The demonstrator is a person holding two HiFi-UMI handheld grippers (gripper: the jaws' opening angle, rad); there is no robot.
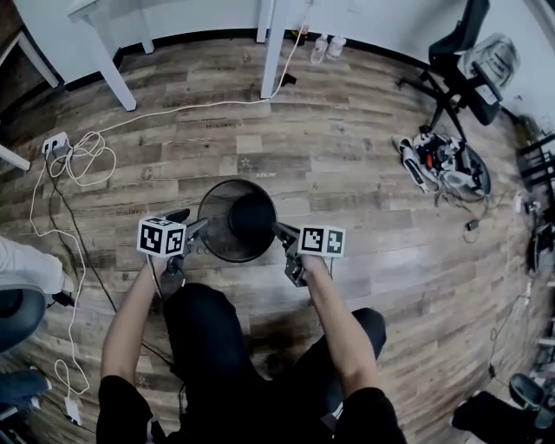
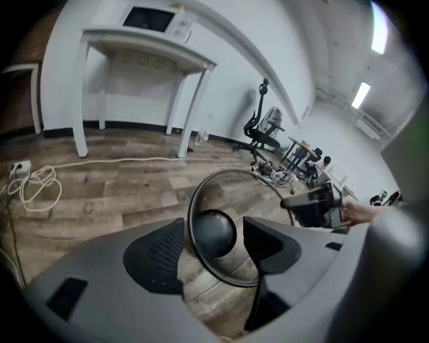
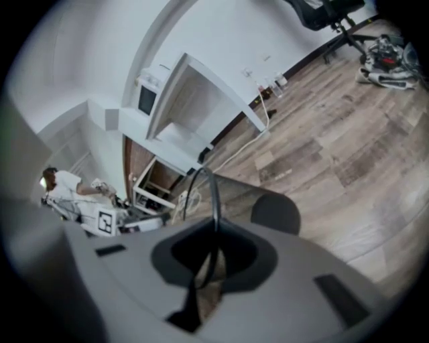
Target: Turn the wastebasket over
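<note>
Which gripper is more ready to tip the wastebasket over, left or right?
Right, probably. The right gripper is shut on the rim of the wastebasket, so it could start tipping. The left gripper stands wide open, with the rim between its jaws but not gripped.

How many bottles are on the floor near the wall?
2. One bottle and a second bottle stand side by side at the wall. More may be hidden.

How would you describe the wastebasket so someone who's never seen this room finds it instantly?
On the wood-plank floor, come from the white table legs toward the person holding two claws. Between the left claw and right claw stands the wastebasket. It is the only round black mesh bin there, see-through, open end up.
</note>
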